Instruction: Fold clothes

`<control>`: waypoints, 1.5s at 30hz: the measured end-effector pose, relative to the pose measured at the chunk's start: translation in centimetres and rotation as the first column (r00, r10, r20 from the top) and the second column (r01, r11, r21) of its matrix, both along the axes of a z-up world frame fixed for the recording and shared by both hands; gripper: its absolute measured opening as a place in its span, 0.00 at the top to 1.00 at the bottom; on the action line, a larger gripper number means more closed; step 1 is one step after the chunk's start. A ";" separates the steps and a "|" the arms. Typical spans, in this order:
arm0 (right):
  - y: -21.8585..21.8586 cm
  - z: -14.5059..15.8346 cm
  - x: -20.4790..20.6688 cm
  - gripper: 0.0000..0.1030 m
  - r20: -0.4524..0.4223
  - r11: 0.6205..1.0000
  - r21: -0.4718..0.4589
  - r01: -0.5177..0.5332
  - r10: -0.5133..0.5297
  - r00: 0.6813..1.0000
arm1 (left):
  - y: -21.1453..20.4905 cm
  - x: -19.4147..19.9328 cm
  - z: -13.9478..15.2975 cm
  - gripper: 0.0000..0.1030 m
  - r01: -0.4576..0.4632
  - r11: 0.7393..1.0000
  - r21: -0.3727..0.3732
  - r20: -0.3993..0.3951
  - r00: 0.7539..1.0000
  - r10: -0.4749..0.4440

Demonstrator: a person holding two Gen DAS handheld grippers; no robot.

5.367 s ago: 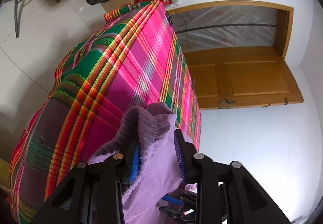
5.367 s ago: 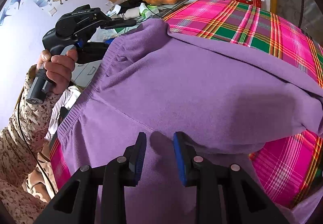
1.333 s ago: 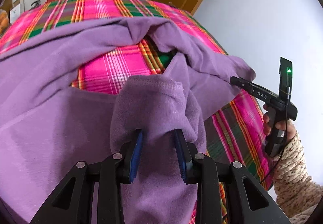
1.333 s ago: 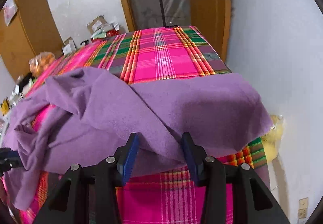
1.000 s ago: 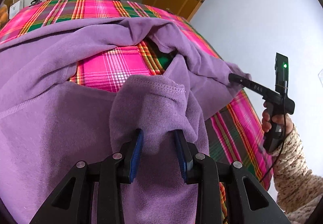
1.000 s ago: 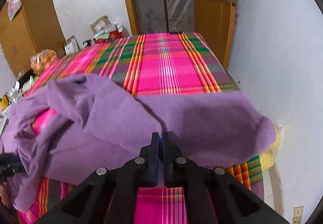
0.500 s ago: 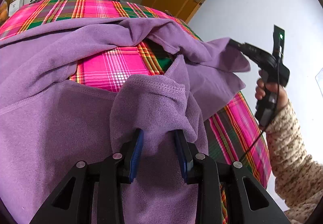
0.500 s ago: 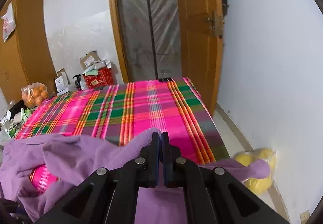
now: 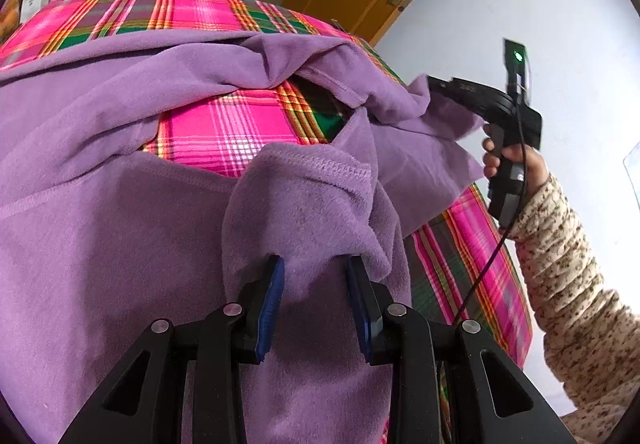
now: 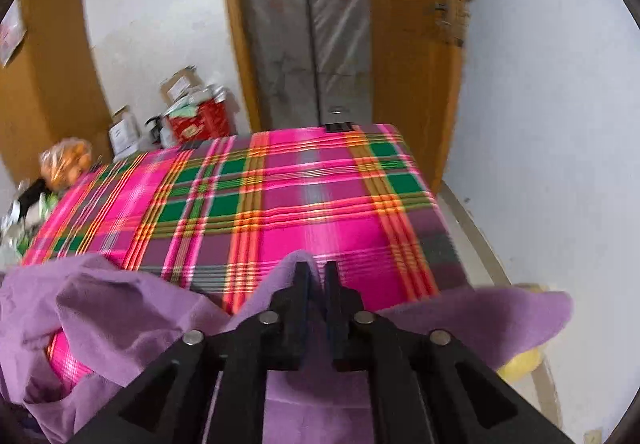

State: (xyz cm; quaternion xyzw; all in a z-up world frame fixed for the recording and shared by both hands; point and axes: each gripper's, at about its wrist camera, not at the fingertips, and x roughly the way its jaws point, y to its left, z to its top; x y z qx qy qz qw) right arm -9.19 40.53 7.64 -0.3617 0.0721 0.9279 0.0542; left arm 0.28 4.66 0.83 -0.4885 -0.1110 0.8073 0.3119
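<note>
Sweater [image 10: 120,308] edge now lifted in pinched right fingers [image 10: 334,284]; left fingers [image 9: 272,292] likewise clamped.

A garment [image 9: 120,224] lies bunched across a cloth-covered desk [image 10: 280,195], one fold between the left tongs [image 9: 314,284]. The right tongs [image 10: 316,284] lift its right edge. Boxes [image 10: 180,83] and a door [image 10: 416,63] stand behind the desk.

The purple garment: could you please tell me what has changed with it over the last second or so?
The right hand-held gripper closed on the purple garment and lifted that edge off the plaid cloth. The left hand-held gripper kept its hold on a bunched fold.
</note>
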 end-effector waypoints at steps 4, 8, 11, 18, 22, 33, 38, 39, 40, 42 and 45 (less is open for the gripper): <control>2.5 1.2 3.6 0.63 -0.034 0.997 -0.061 0.050 -0.053 0.998 | -0.2 0.2 0.0 0.68 -0.008 1.000 0.004 0.003 1.000 0.008; 4.3 1.0 7.6 0.63 -0.034 0.990 -0.090 0.109 -0.112 0.993 | -0.4 0.4 0.4 0.68 -0.019 1.000 -0.006 -0.004 1.000 0.019; 5.5 0.1 10.8 0.63 -0.013 0.982 -0.085 0.167 -0.169 0.986 | -0.9 0.6 0.8 0.68 -0.034 0.999 -0.010 -0.014 0.999 0.033; 8.0 -3.7 14.8 0.58 0.067 0.941 -0.201 0.272 -0.264 0.962 | -3.6 1.4 1.7 0.68 -0.102 0.995 -0.015 -0.029 0.994 0.102; 7.8 -4.4 14.4 0.58 0.060 0.934 -0.251 0.256 -0.248 0.967 | -4.7 1.6 1.9 0.68 -0.144 0.989 -0.021 -0.028 0.989 0.143; 5.5 -4.8 11.7 0.92 0.051 0.933 -0.289 0.212 -0.206 0.977 | -5.3 1.8 1.1 0.68 -0.175 0.984 -0.030 0.016 0.984 0.176; 5.3 -2.9 13.4 0.93 -0.005 0.932 -0.309 0.188 -0.199 0.980 | -5.6 1.9 1.6 0.68 -0.186 0.982 -0.026 0.005 0.982 0.186; 5.2 -2.4 13.7 0.93 -0.015 0.935 -0.303 0.183 -0.197 0.980 | -5.6 1.9 1.6 0.68 -0.189 0.982 -0.027 0.006 0.982 0.189; 5.1 -2.0 14.1 0.93 -0.027 0.937 -0.299 0.180 -0.197 0.980 | -5.7 1.9 1.6 0.68 -0.190 0.981 -0.027 0.007 0.982 0.190; 5.1 -1.1 15.0 0.93 -0.051 0.937 -0.300 0.179 -0.204 0.978 | -5.7 2.0 1.5 0.68 -0.191 0.981 -0.027 0.010 0.981 0.191; 5.5 0.0 16.6 0.98 -0.086 0.936 -0.290 0.199 -0.233 0.969 | -5.6 2.2 1.6 0.68 -0.189 0.982 -0.030 0.010 0.982 0.189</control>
